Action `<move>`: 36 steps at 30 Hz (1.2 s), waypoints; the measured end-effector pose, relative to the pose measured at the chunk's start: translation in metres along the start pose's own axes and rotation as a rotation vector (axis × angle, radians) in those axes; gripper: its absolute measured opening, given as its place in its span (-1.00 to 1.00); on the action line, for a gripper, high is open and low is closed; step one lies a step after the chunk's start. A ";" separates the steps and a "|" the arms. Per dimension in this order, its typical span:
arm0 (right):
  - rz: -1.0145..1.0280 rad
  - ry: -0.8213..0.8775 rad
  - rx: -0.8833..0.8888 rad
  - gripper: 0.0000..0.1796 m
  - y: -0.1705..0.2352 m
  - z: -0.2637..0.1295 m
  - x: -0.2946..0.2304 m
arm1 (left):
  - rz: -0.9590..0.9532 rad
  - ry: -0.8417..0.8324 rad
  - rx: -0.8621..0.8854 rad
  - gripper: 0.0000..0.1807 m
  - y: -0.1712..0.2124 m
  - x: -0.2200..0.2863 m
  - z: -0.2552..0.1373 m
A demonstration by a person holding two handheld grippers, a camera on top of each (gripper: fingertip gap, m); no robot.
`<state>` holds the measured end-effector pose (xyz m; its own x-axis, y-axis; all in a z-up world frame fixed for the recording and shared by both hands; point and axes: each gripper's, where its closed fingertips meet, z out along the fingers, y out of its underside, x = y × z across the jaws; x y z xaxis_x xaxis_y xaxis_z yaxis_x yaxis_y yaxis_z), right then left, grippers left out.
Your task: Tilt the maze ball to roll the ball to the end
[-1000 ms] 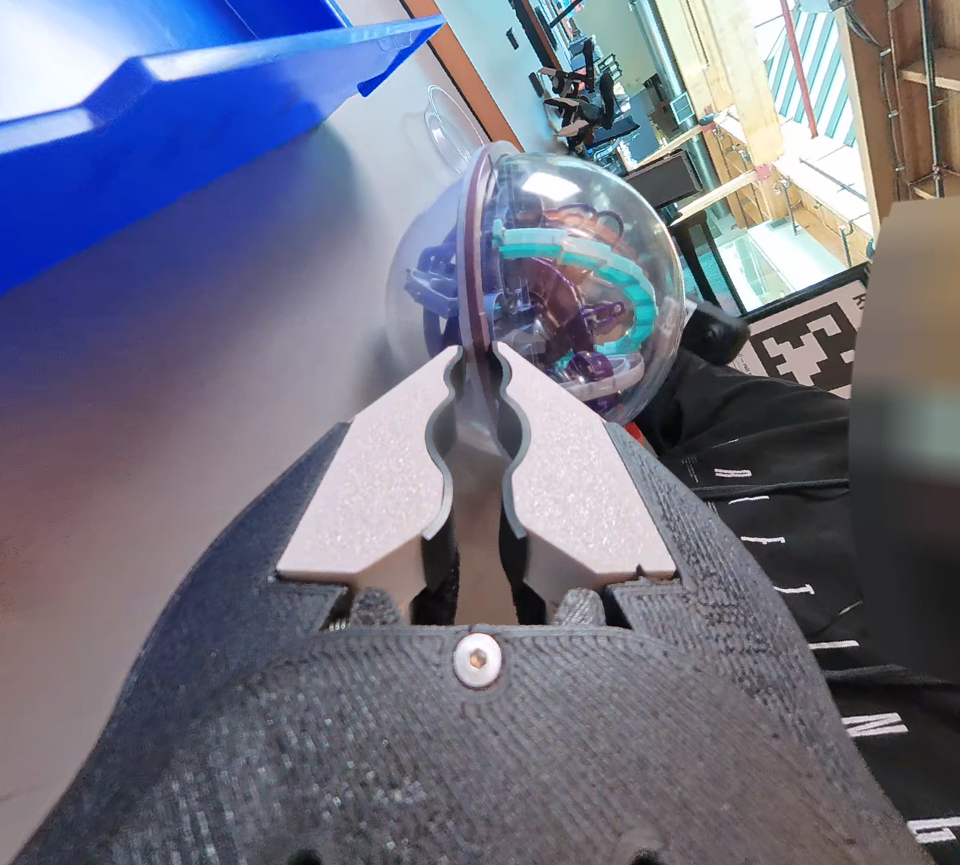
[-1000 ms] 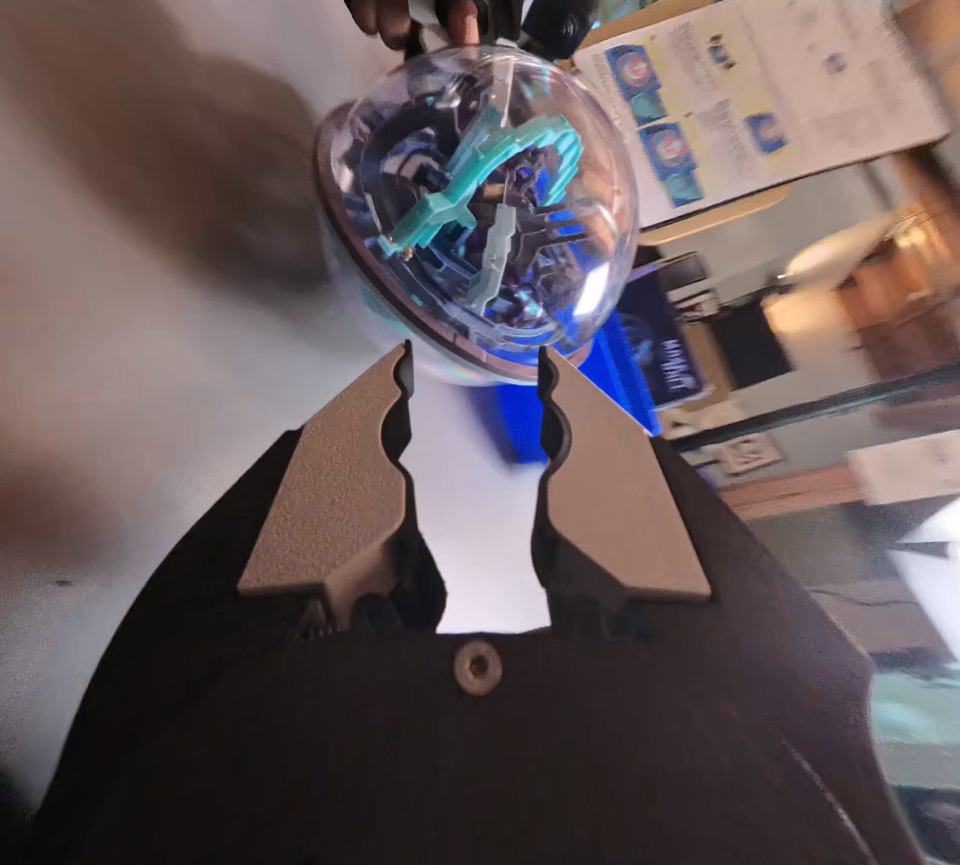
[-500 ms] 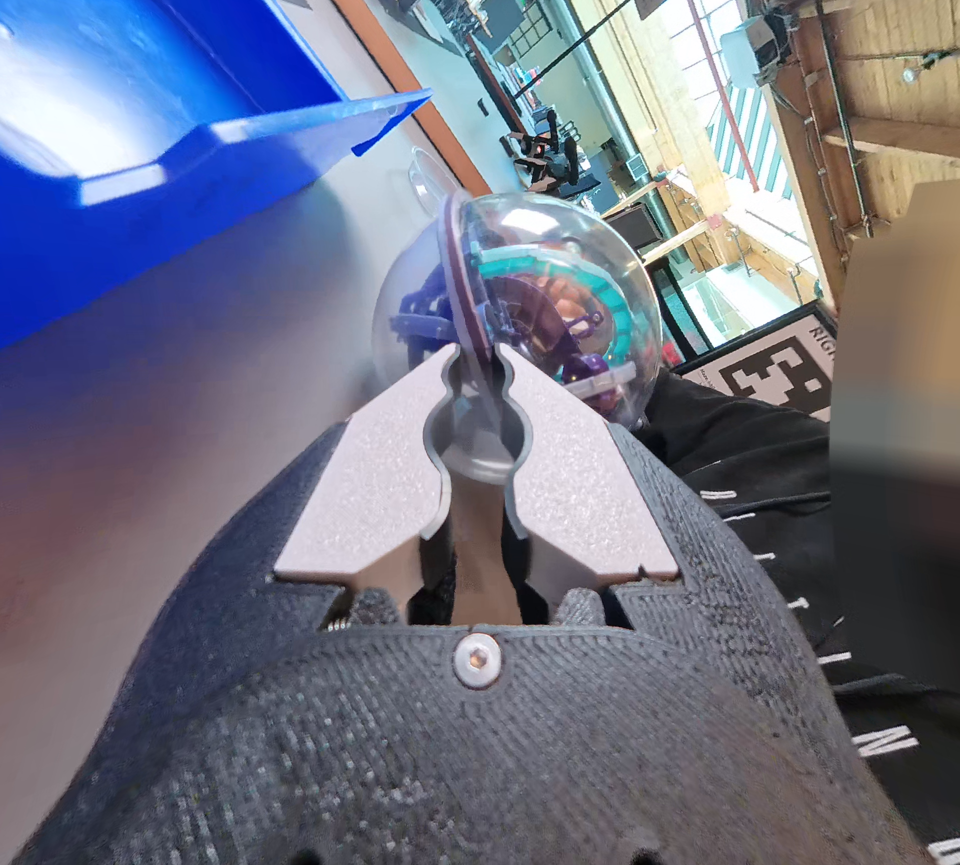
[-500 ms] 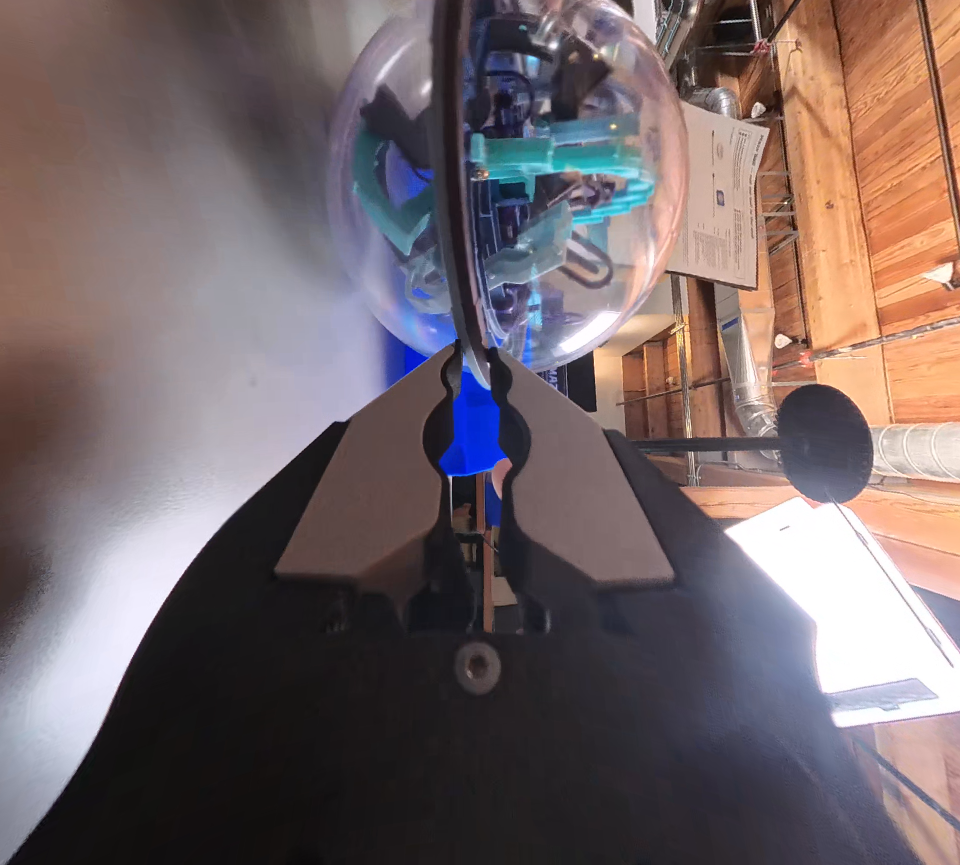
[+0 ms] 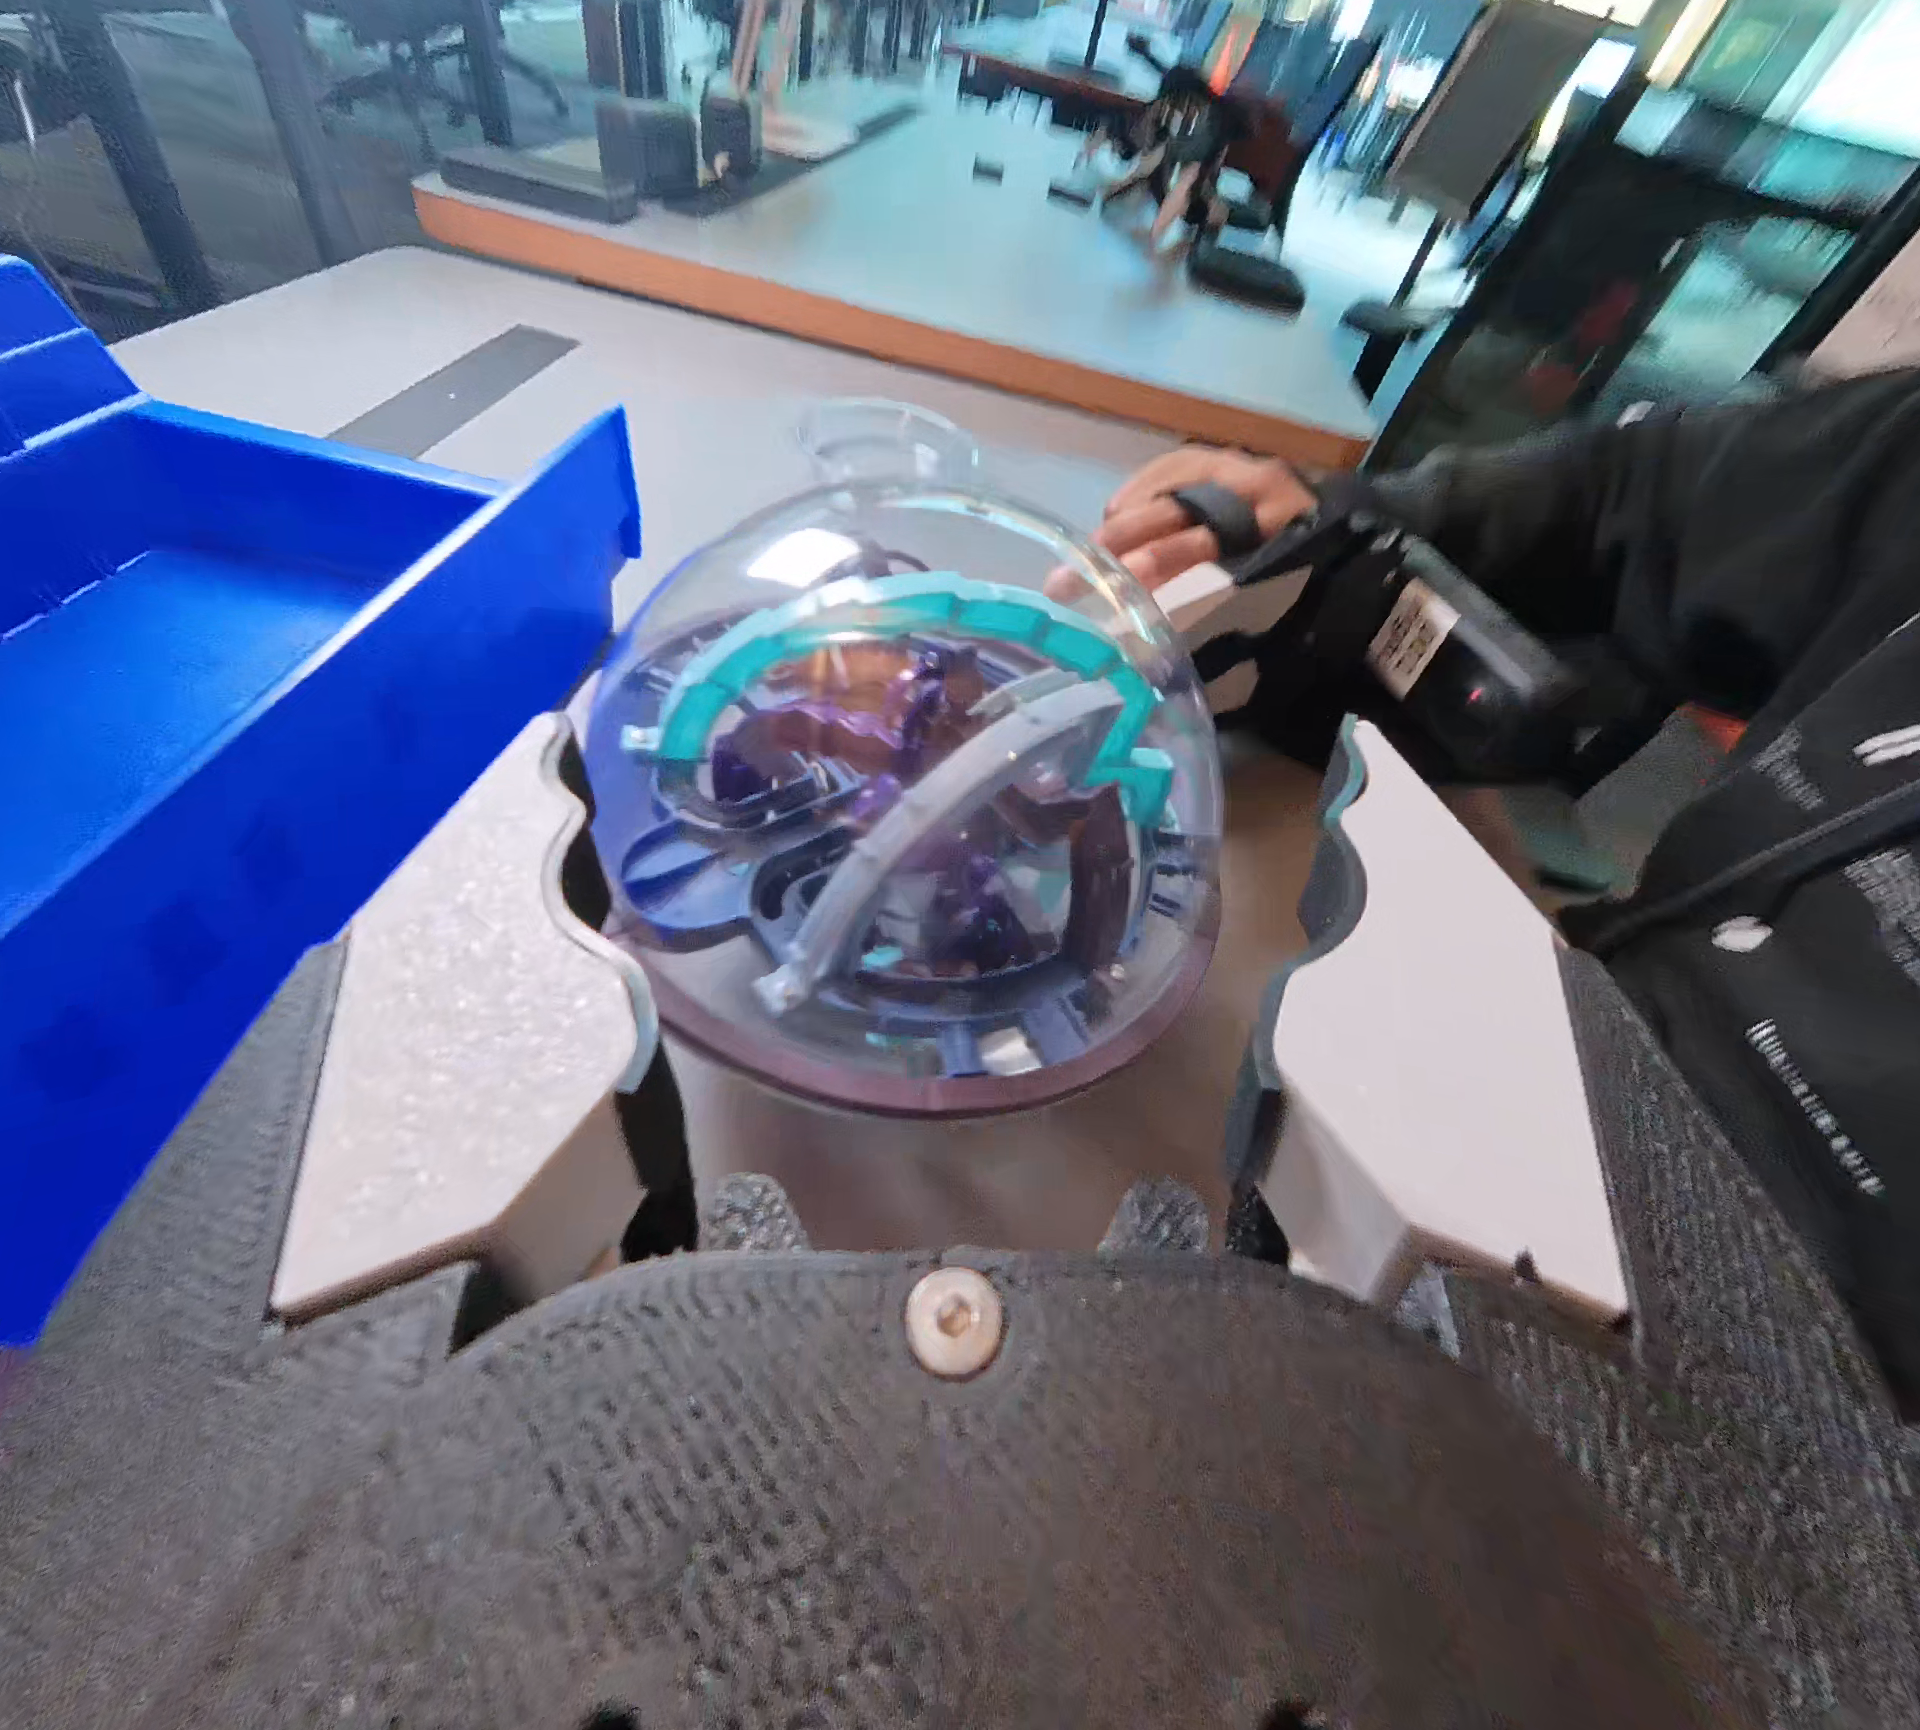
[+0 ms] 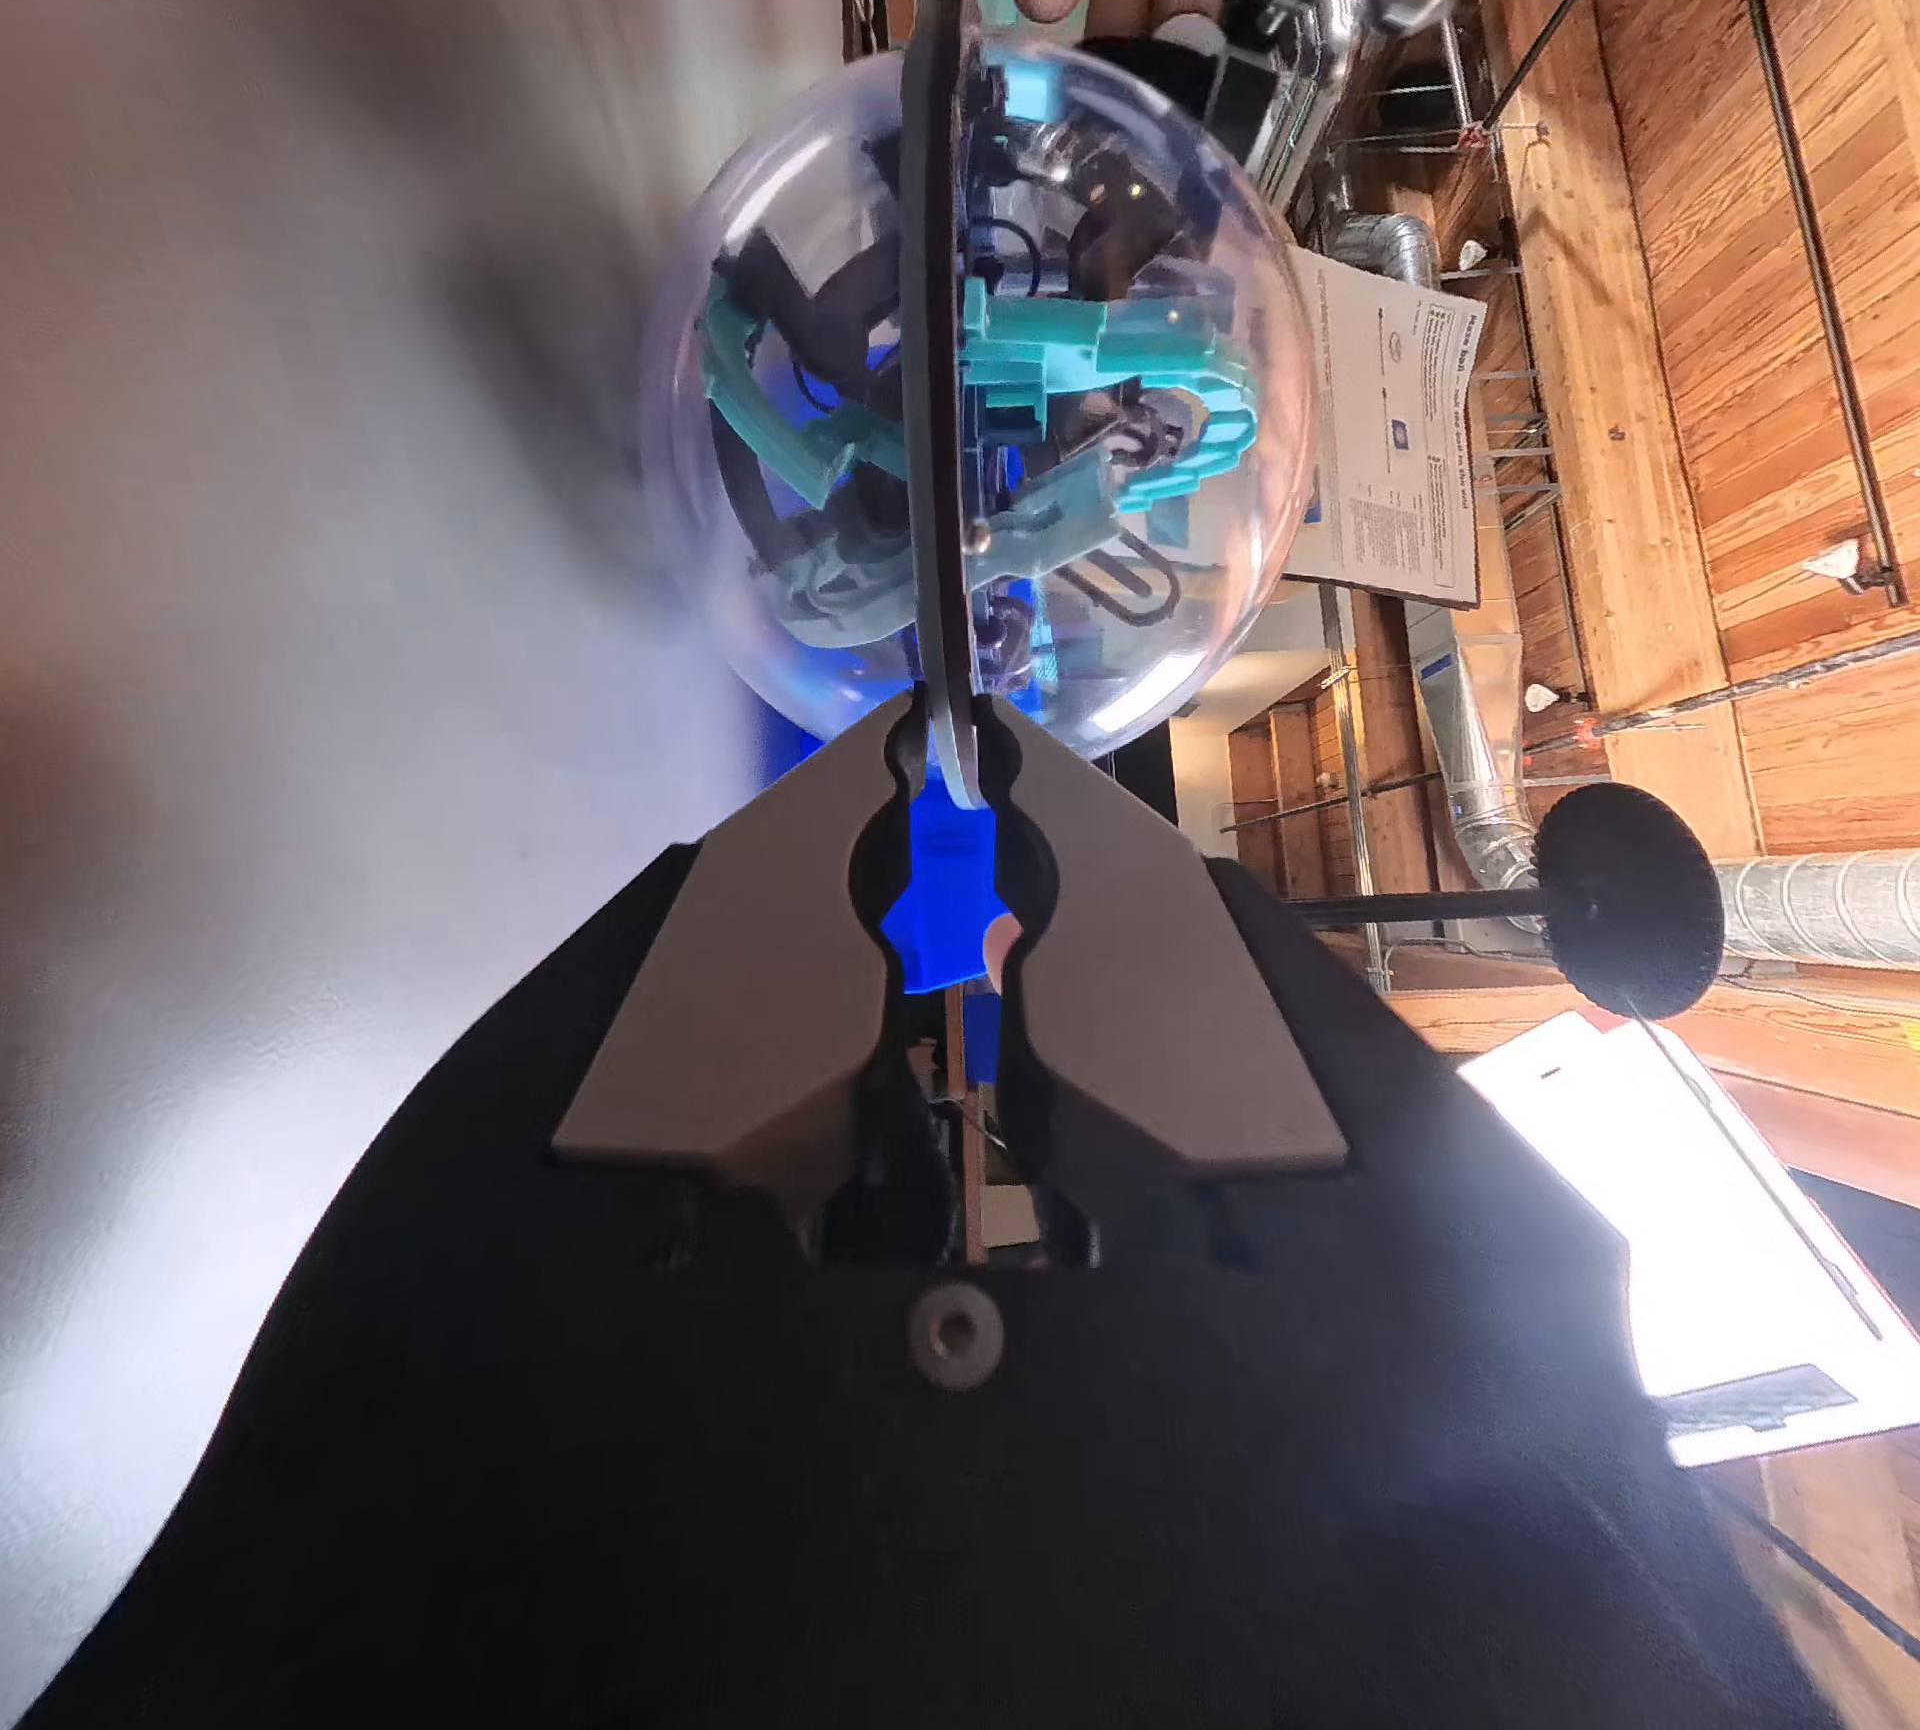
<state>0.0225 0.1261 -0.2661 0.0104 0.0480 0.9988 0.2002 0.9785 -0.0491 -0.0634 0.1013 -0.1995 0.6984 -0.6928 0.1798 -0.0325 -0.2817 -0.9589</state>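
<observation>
Clear plastic maze ball is seen between the wide-spread fingers of the left gripper, which are not clamped on it. Its dark equatorial rim is pinched by the closed right gripper, on the side opposite the left gripper. A blue bin lies just left of the ball, above the grey table.

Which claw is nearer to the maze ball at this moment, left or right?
Right. The right claw is shut on the rim of the maze ball. The left claw is open, with its fingers on either side of the ball, apparently not gripping.
</observation>
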 end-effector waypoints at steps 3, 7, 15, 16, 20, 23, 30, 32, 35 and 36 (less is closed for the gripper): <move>0.023 -0.008 0.013 -0.93 -0.007 -0.002 0.000 | 0.126 -0.070 -0.133 0.56 0.015 0.006 0.014; 0.041 -0.025 0.014 -0.92 -0.010 -0.006 -0.004 | 0.242 -0.157 -0.208 0.42 0.019 0.001 0.018; 0.183 -0.100 0.029 -0.89 -0.012 -0.012 -0.009 | 0.288 -0.149 -0.240 0.41 0.019 0.006 0.022; 0.225 -0.122 0.038 -0.87 -0.013 -0.013 -0.009 | 0.294 -0.148 -0.247 0.41 0.019 0.007 0.023; 0.559 -0.279 0.101 -0.71 -0.013 -0.021 -0.003 | 0.316 -0.120 -0.271 0.41 0.020 0.011 0.023; 0.844 -0.471 0.130 -0.46 -0.007 -0.024 0.000 | 0.308 -0.076 -0.292 0.41 0.022 0.013 0.024; 1.032 -0.670 0.081 -0.21 0.033 -0.016 -0.002 | 0.364 0.016 -0.358 0.40 0.021 0.017 0.029; 1.121 -0.760 0.125 -0.13 0.030 -0.015 -0.007 | 0.374 0.069 -0.375 0.40 0.021 0.021 0.031; 1.282 -0.952 0.219 -0.09 0.017 -0.019 -0.013 | 0.381 0.180 -0.418 0.40 0.023 0.028 0.034; 1.326 -0.992 0.253 -0.10 0.014 -0.021 -0.013 | 0.380 0.208 -0.434 0.40 0.024 0.028 0.035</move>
<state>0.0454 0.1355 -0.2797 -0.5694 0.8144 -0.1122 0.4071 0.1608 -0.8991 -0.0195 0.0980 -0.2247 0.4280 -0.9006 -0.0763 -0.5709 -0.2040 -0.7953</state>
